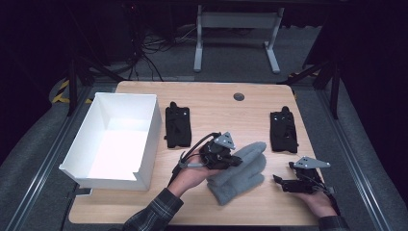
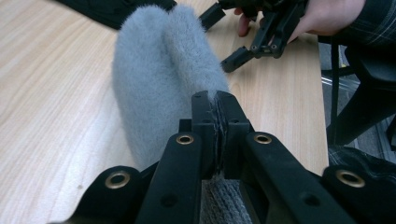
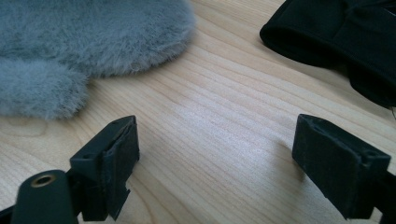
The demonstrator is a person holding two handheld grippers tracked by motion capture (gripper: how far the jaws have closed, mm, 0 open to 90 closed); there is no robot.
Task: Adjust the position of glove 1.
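Two claws work a wooden tabletop (image 1: 231,115): the left claw (image 2: 215,108) pinches a grey fuzzy mitten (image 2: 159,70); the right claw (image 3: 215,154) gapes wide just beside it, holding nothing.

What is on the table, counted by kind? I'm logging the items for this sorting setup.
Grey fluffy mittens: 2, stacked as a pair, pinched by the left gripper
Black gloves: 2
White box: 1
Total: 5
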